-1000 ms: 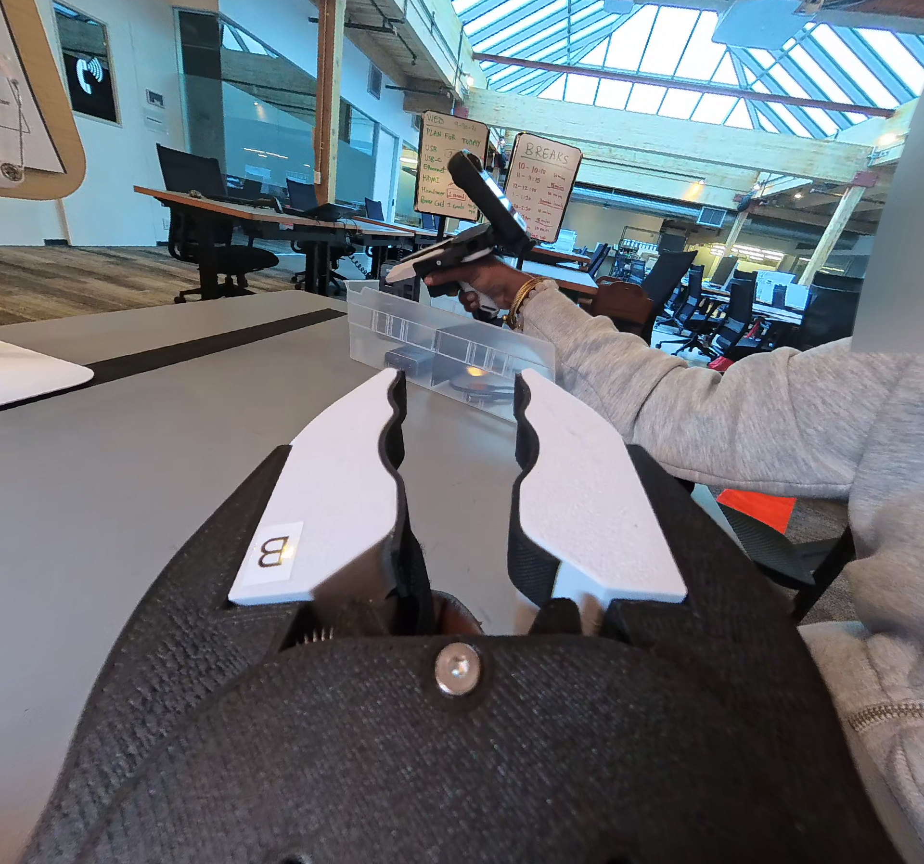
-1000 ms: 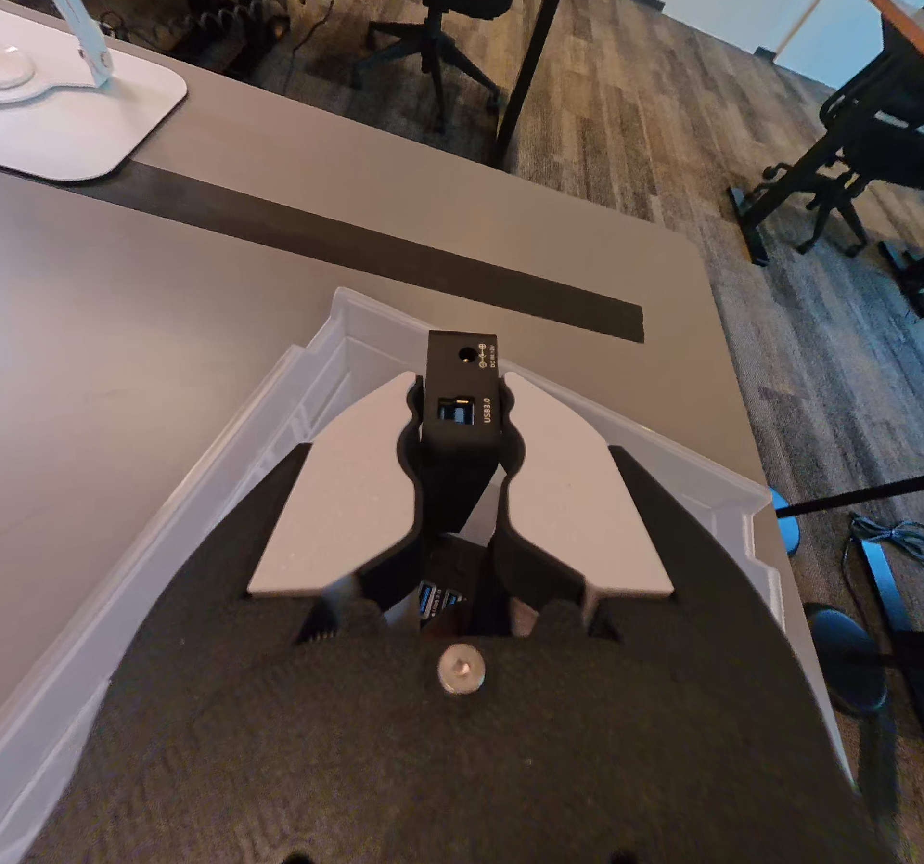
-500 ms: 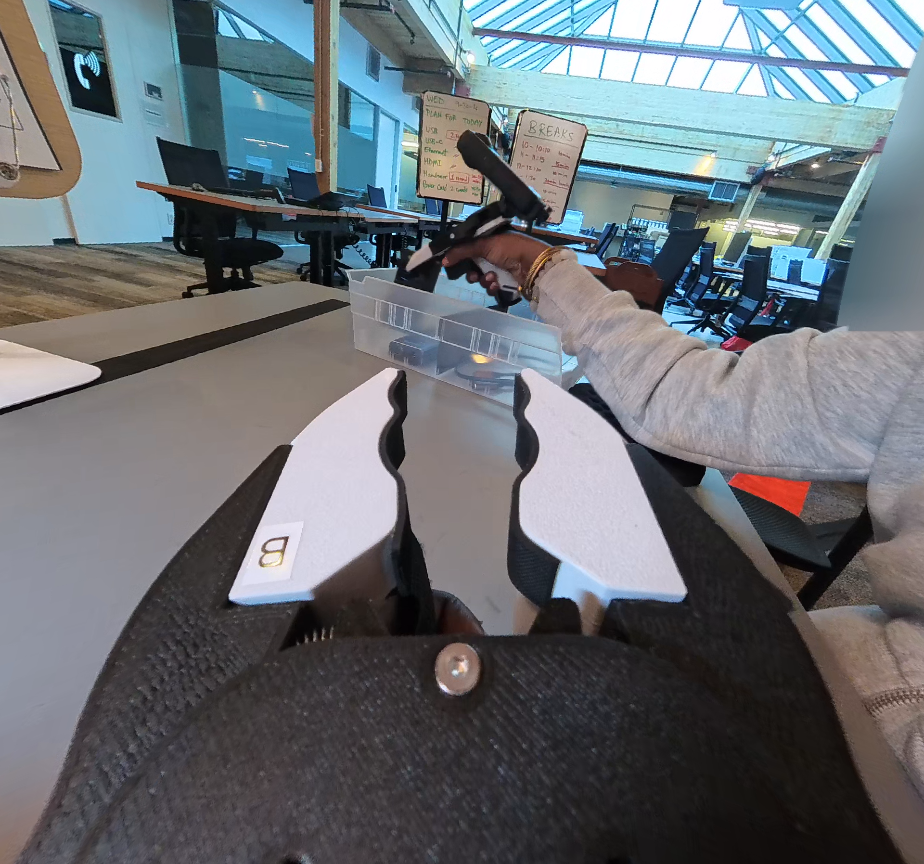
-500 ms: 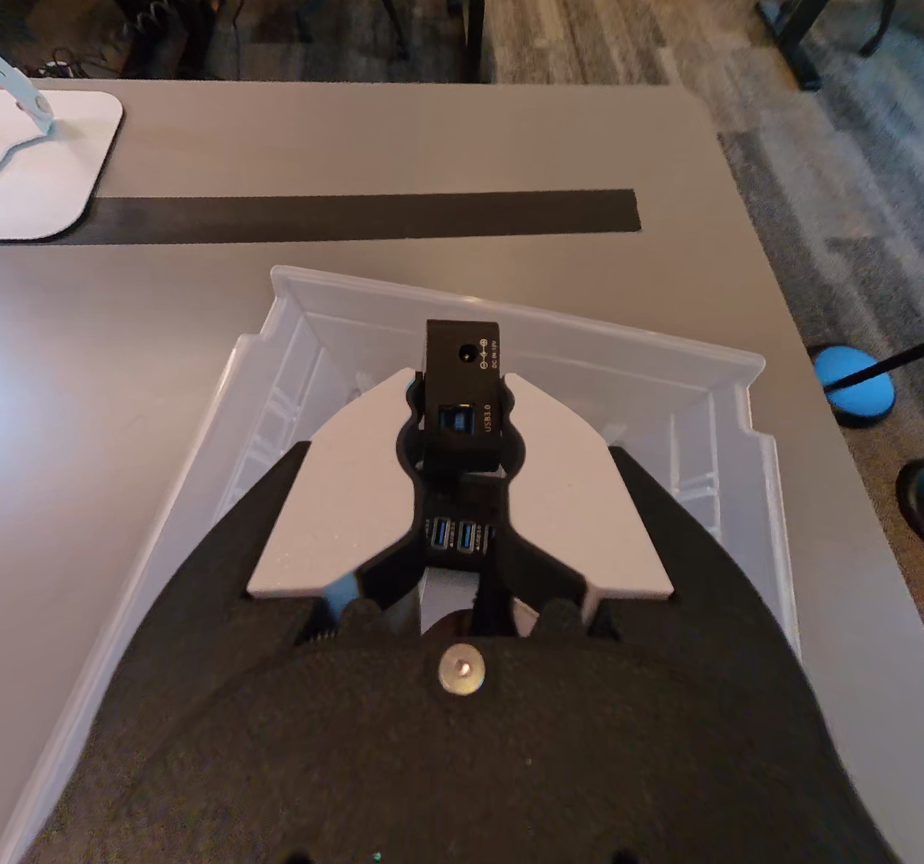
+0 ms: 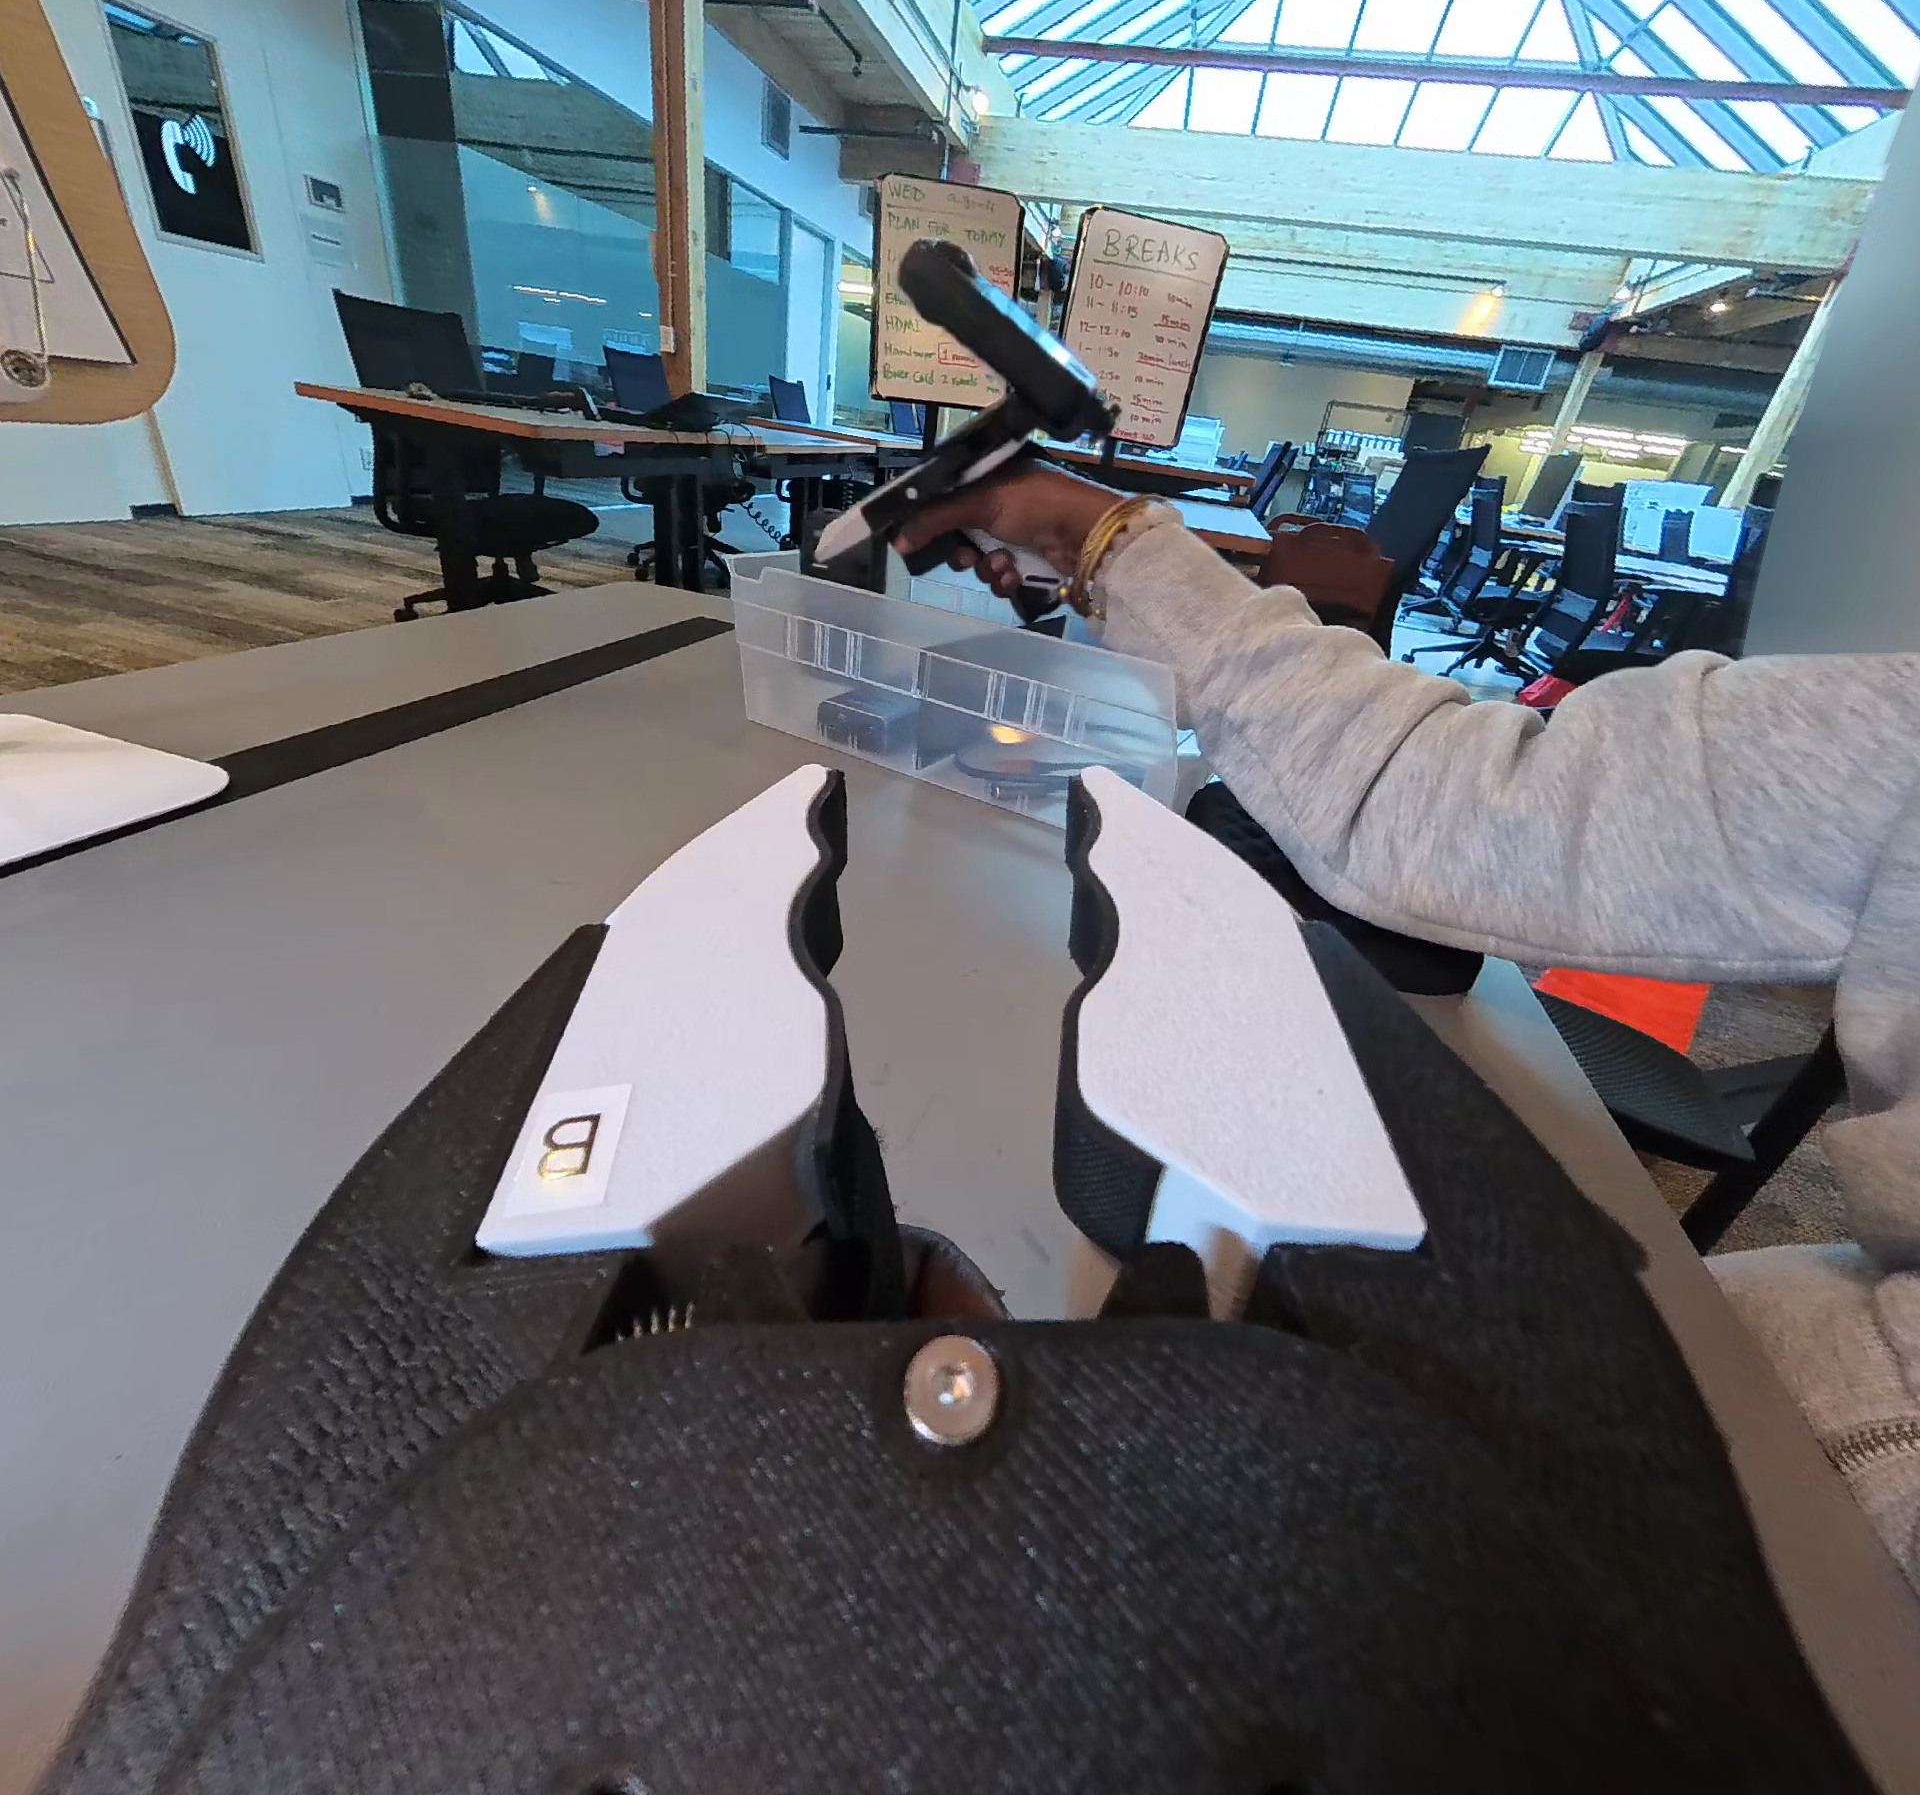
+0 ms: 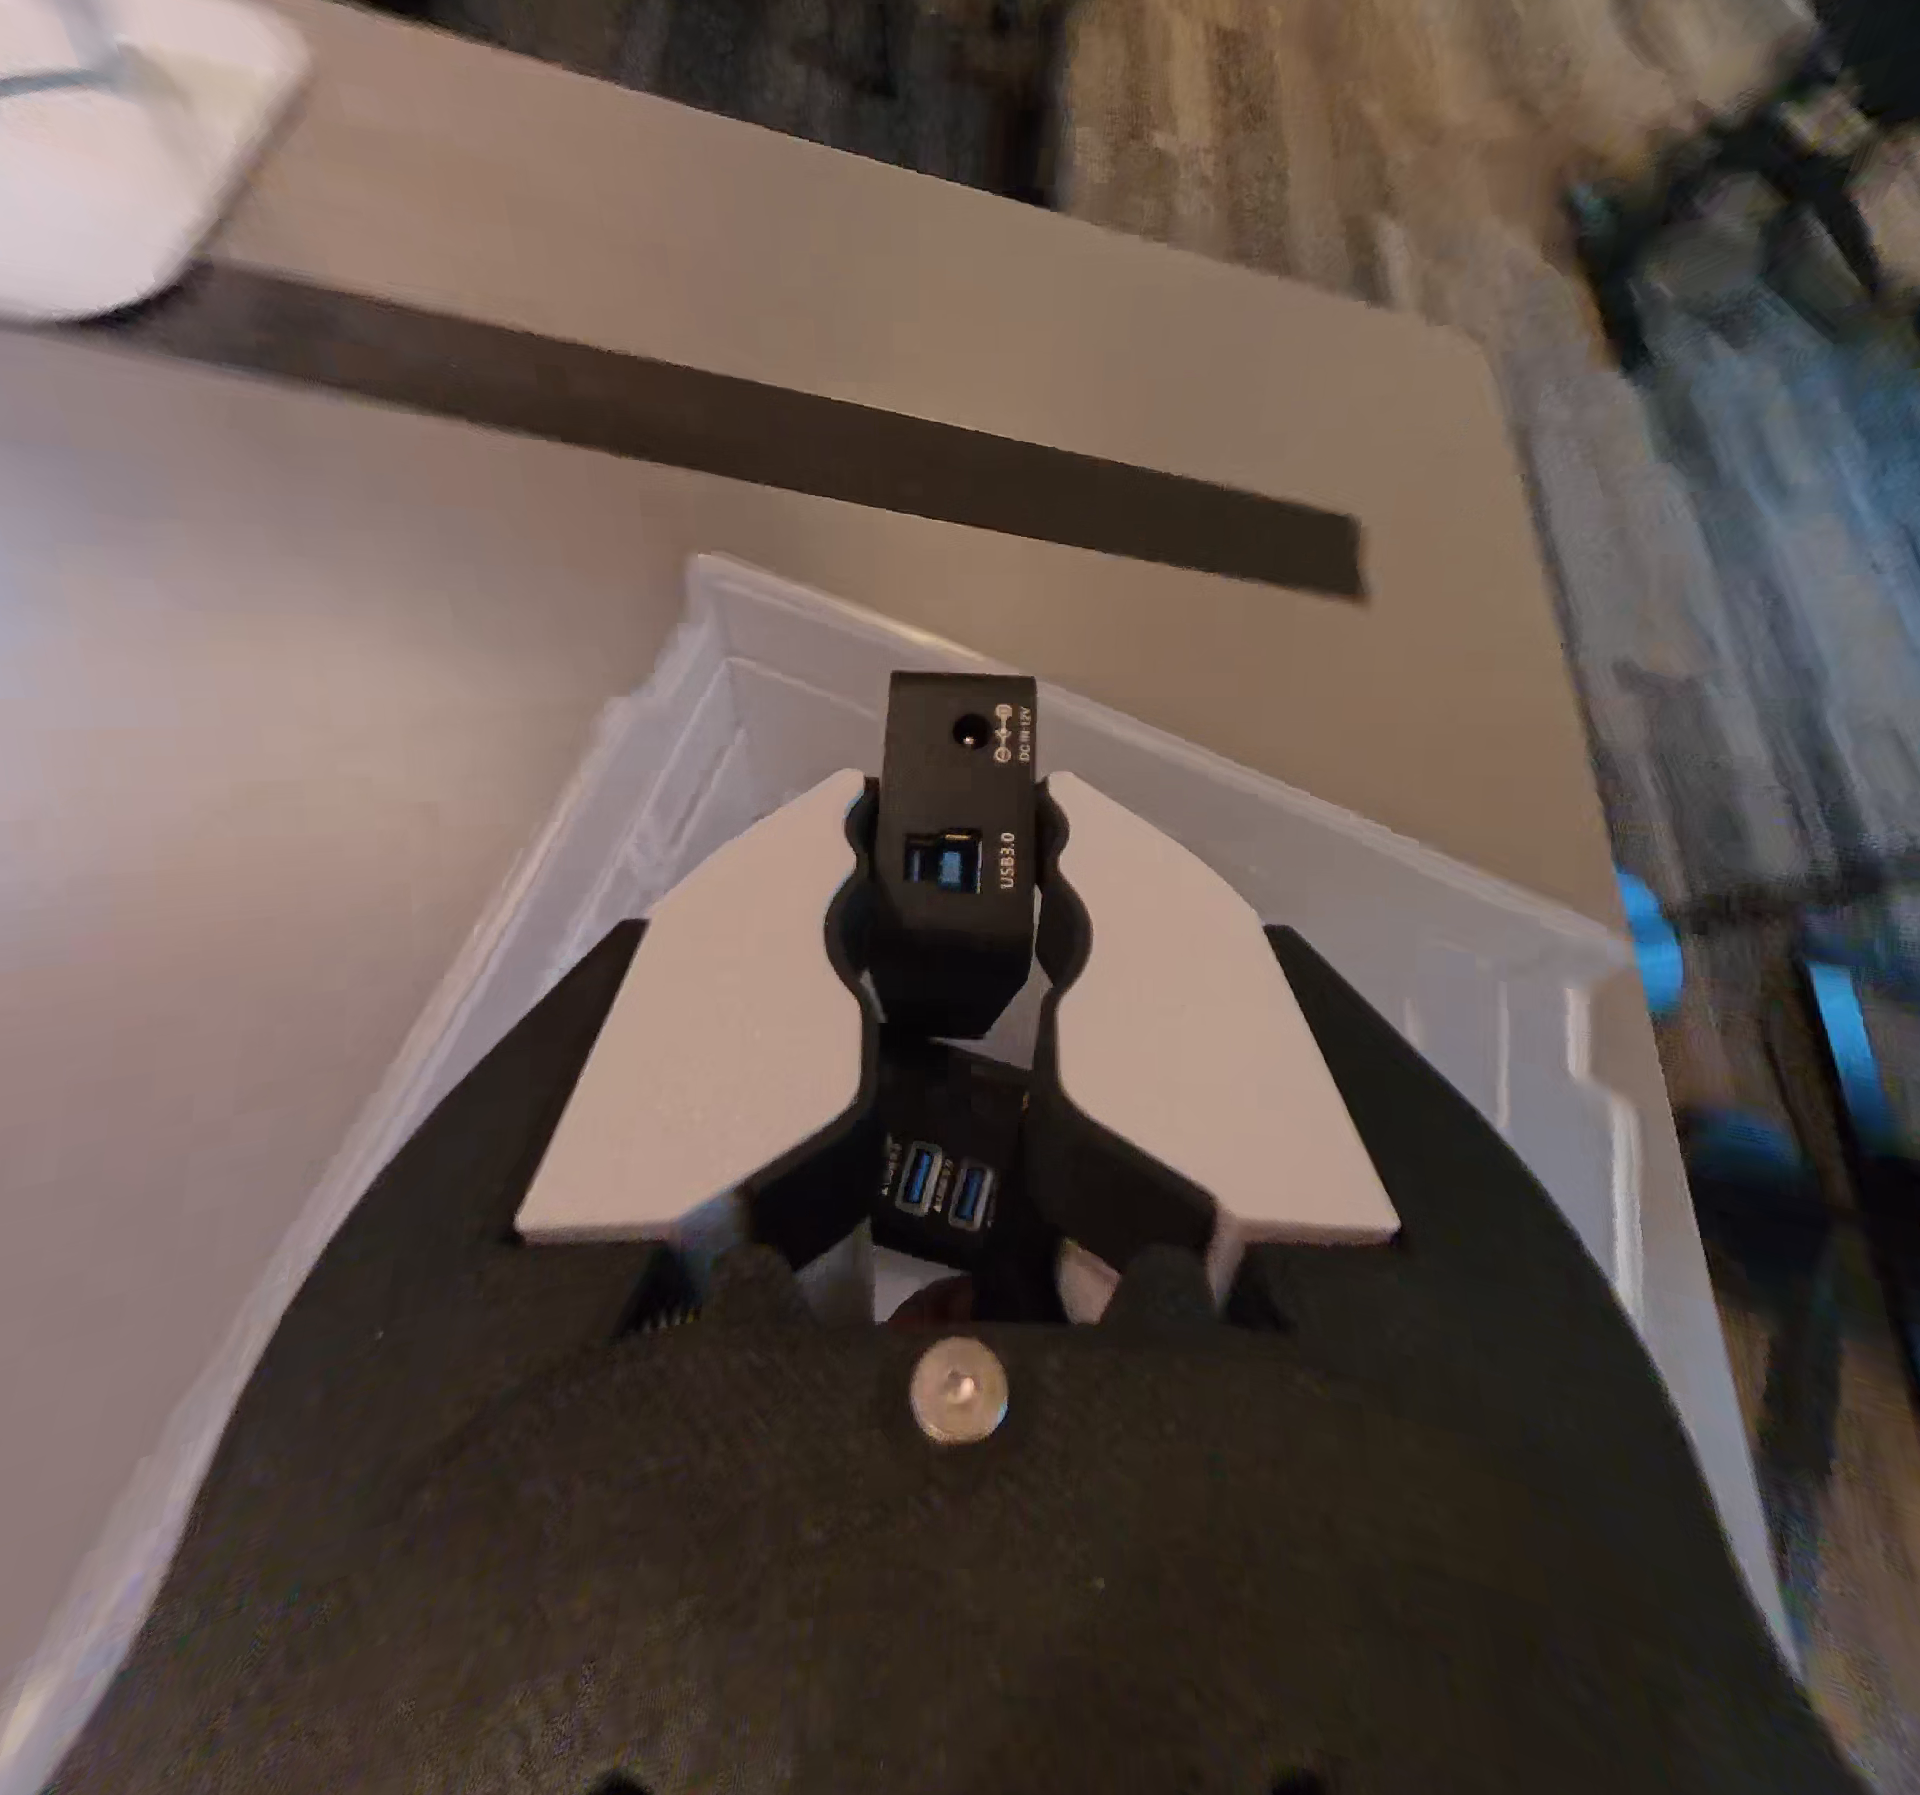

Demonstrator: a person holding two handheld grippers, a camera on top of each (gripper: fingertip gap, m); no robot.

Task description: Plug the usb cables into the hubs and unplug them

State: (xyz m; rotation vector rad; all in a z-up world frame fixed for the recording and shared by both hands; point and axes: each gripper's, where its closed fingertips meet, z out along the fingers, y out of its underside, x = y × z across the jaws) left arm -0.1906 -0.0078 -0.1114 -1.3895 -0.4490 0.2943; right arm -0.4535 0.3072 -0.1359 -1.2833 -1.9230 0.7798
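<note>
Right gripper (image 6: 951, 815) clamped on black rectangular USB hub (image 6: 958, 846), frame centre, above clear plastic bin (image 6: 1351, 872); left gripper (image 5: 948, 800) agape, empty; best lifted level, clear of bin wall.

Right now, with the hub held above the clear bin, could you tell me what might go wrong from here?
The right gripper pinches the black hub only by one end near its fingertips, so it could pivot or slip back into the clear bin. The right wrist view is motion-blurred, so a fast swing might knock the hub on the bin wall. The left gripper is open and empty, far from the hub, giving no support yet.
</note>
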